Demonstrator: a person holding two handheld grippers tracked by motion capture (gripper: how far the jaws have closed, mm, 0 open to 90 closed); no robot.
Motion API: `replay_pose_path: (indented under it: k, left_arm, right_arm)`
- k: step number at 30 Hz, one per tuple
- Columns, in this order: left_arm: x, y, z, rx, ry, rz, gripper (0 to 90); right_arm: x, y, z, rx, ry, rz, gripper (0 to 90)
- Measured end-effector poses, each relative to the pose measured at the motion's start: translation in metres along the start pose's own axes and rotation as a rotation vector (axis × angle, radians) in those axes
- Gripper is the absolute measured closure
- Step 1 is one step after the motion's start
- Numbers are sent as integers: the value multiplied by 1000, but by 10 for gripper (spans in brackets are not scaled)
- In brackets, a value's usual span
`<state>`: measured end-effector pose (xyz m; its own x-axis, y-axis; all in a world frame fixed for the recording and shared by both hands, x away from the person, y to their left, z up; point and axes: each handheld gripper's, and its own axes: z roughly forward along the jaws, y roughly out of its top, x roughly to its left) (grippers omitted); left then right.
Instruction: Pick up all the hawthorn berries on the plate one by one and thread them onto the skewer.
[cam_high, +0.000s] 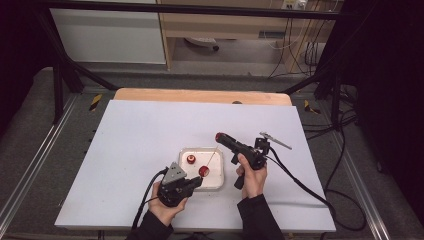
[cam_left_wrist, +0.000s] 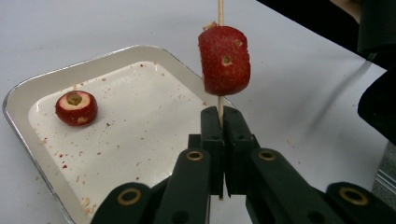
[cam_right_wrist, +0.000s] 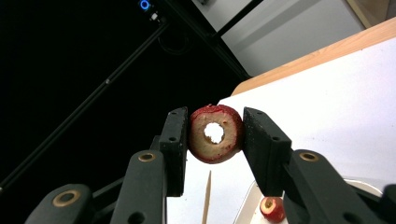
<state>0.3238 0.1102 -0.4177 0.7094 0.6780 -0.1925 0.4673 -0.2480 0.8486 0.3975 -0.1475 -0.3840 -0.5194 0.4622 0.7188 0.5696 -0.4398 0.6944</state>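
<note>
Above tray (cam_left_wrist: 28, 100), skewer (cam_left_wrist: 220, 11) stands upright.

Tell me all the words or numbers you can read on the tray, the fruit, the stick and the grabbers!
None: no words or numbers can be read.
The tray is plain white with crumbs.
The strawberry slice on the skewer, the slice in the tray and the slice in the right gripper bear none.
The left gripper is plain black.
</note>
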Motion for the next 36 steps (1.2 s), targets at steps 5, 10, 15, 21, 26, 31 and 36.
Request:
replay_pose_path:
  k: [5,10,15,21,26,31,36]
  left_arm:
    - [1,1,2,-15,6,-21,879]
    - [0,1,3,-28,11,-25,880]
    - [-1,1,6,-31,11,-33,880]
    - [-3,0,7,-31,7,-29,879]
    - [0,-5,1,-6,9,-13,882]
    - [6,-7,-5,-7,18,-13,882]
    - [4,-3,-7,-5,6,-9,882]
  right_arm:
    - [0,-2,1,-12,11,5,621]
    - [0,-3,2,-14,22,12,621]
    - [1,-4,1,-10,26,19,622]
    - [0,-5,1,-6,25,4,623]
    - [0,-3,0,-15,13,-22,624]
    - [0,0,-1,5,8,-46,624]
    - [-2,-2,0,29,-2,-84,624]
